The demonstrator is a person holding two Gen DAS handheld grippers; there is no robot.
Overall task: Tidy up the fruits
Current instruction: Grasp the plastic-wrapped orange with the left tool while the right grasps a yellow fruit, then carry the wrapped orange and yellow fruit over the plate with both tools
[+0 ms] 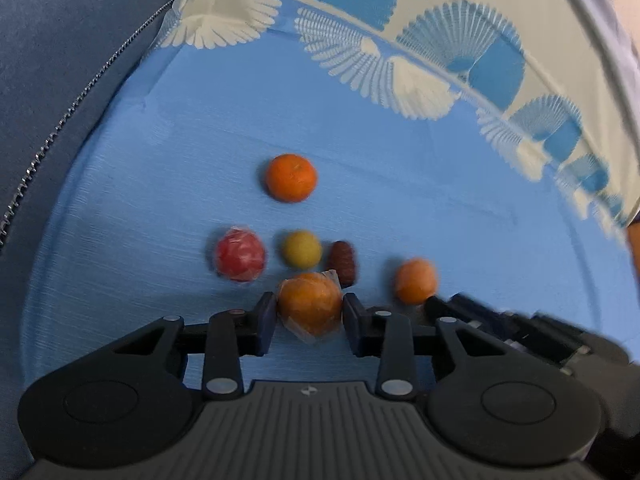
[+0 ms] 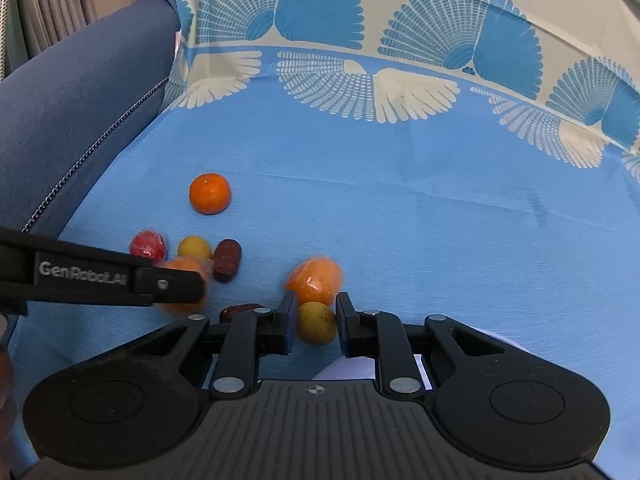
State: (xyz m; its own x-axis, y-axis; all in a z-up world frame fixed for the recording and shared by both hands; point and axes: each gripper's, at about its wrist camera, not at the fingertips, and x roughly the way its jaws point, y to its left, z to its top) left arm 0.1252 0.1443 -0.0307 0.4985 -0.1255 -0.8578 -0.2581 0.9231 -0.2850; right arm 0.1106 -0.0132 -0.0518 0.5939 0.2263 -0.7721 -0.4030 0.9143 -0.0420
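My left claw [image 1: 310, 316] pinches a wrapped orange [image 1: 310, 304]; film looks slippery, so I grip its middle. Right claw [image 2: 316, 320] spread around a small yellow fruit [image 2: 316, 322].

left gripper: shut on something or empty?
Shut on the wrapped orange fruit: the left gripper has both fingers pressed against its sides, its wrapper crinkled between them.

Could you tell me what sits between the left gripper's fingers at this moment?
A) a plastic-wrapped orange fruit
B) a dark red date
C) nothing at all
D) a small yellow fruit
A: in the left wrist view, the left gripper has its fingers on either side of the wrapped orange fruit, with crinkled film showing at its edges.
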